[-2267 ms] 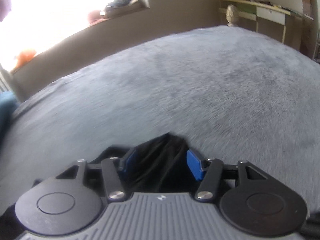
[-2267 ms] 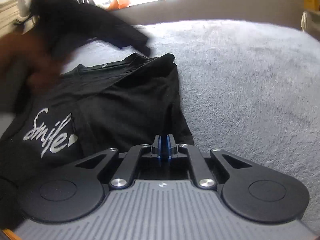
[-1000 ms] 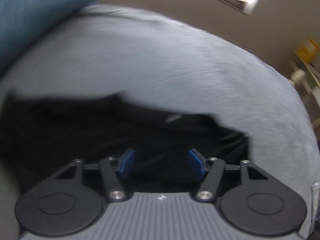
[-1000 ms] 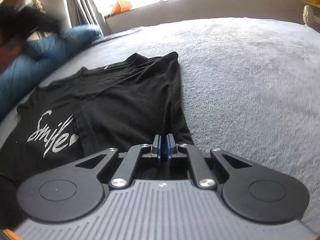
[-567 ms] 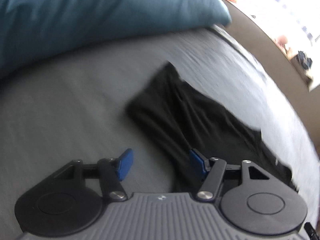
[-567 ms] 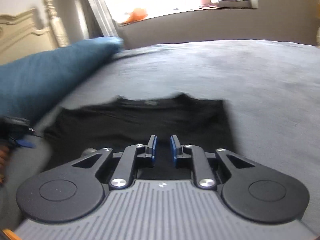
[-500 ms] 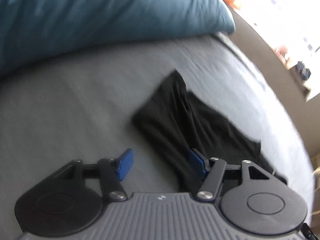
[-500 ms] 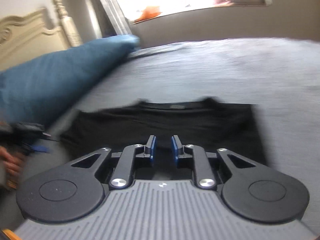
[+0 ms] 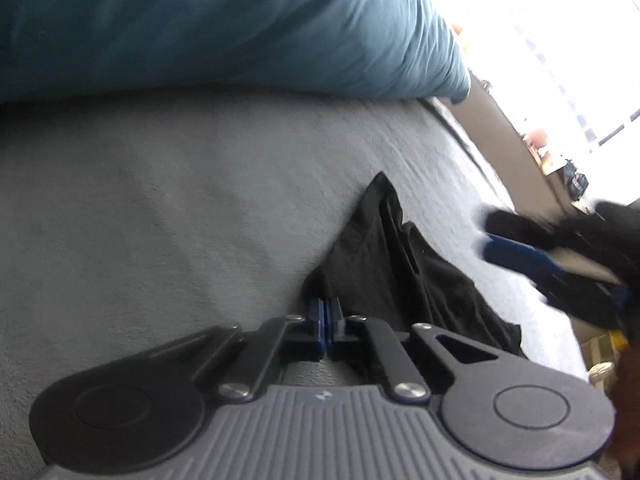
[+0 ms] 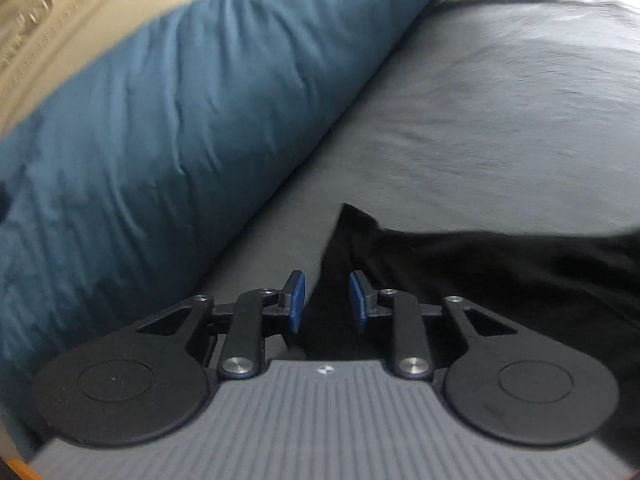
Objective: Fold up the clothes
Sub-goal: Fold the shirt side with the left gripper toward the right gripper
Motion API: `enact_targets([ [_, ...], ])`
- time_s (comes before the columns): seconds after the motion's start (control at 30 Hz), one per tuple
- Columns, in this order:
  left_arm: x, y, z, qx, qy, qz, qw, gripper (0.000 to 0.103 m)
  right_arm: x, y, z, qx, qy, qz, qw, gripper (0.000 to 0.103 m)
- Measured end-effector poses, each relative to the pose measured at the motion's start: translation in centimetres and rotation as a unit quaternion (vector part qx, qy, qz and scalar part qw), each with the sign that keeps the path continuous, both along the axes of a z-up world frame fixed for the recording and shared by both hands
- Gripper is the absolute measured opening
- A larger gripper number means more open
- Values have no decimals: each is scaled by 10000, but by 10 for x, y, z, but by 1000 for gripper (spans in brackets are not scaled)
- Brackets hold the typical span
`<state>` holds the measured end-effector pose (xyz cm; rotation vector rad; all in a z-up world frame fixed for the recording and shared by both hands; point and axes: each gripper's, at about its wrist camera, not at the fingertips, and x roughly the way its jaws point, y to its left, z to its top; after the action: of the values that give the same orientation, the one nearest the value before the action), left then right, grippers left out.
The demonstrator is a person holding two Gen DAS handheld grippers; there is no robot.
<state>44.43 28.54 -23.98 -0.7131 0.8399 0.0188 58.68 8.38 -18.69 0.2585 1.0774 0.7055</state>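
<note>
My left wrist camera sits low over the grey bedcover [image 9: 160,208], looking along the left gripper [image 9: 325,312] toward the blue pillow [image 9: 224,24], with the bright window off to the right. My right wrist camera also rides close to the bed, facing the same pillow [image 10: 160,112] and the headboard [image 10: 80,4]. Both views share the black shirt [image 9: 384,264] [image 10: 480,272], bedcover and pillow.
</note>
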Motion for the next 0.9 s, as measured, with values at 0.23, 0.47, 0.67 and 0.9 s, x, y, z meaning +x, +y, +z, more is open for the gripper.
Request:
enact_targets([
  [0.23, -19, 6, 7, -149, -316, -26, 9994, 1, 41, 63, -24, -639, 532, -168, 9964, 31],
  [0.47, -32, -1, 27, 326, -768, -353, 9959, 1, 34, 111, -40, -1627, 383, 225, 9857, 39],
  [0.67, -41, -19, 42, 743, -1077, -665, 9892, 1, 19, 123, -43, -2109, 39, 293, 9771, 28],
  [0.9, -56, -32, 67, 951, -1546, -995, 9783, 1, 5, 71, -20, -1309, 36, -78, 9914, 1],
])
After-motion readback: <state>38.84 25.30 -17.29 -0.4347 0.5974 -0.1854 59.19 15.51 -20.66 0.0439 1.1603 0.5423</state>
